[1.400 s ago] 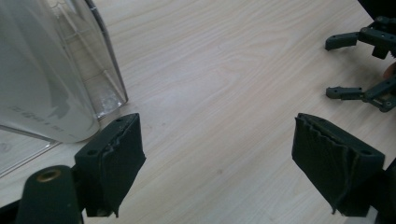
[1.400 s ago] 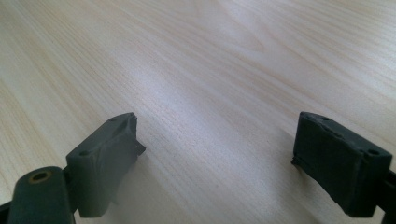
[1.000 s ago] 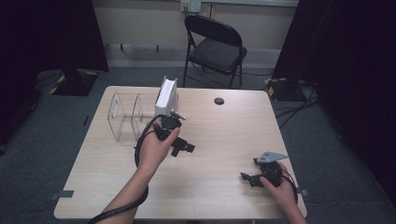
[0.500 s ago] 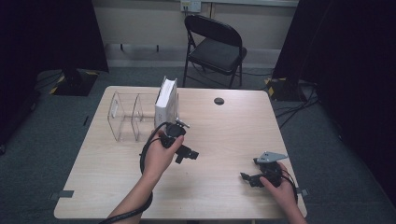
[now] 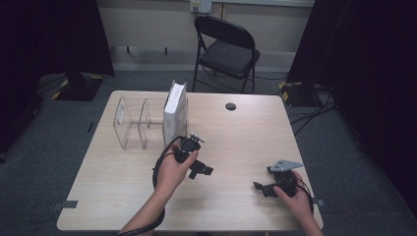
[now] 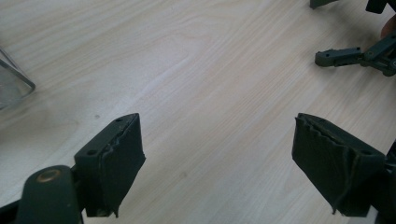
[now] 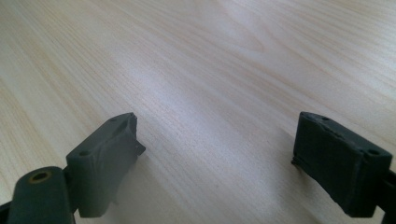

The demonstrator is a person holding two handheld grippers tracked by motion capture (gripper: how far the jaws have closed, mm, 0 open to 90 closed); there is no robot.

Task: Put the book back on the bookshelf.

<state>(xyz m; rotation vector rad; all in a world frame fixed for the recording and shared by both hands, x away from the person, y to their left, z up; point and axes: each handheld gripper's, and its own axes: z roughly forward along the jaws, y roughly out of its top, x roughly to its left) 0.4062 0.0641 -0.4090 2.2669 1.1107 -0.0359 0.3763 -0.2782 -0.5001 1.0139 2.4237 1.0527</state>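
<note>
My left gripper (image 5: pixel 202 170) hangs low over the middle of the wooden table (image 5: pixel 236 132), in front of a white book (image 5: pixel 175 112) that stands upright in a clear plastic rack (image 5: pixel 134 123). In the left gripper view its jaws stand wide apart with bare wood between the pads (image 6: pixel 116 154), so my left gripper (image 6: pixel 217 158) is open. My right gripper (image 5: pixel 259 187) rests near the table's front right corner, its jaws pointing left. In the right gripper view my right gripper (image 7: pixel 217 158) is open over bare table. The right gripper (image 6: pixel 355 56) also shows far off in the left gripper view.
A small dark round disc (image 5: pixel 230 106) lies on the table's far side. A black folding chair (image 5: pixel 223 49) stands behind the table. A corner of the clear rack (image 6: pixel 14 79) shows at the left of the left gripper view. Cables lie on the floor at the right.
My left gripper has moved away from the white book, toward the front and right, and has sunk closer to the table. The right gripper has stayed put.
</note>
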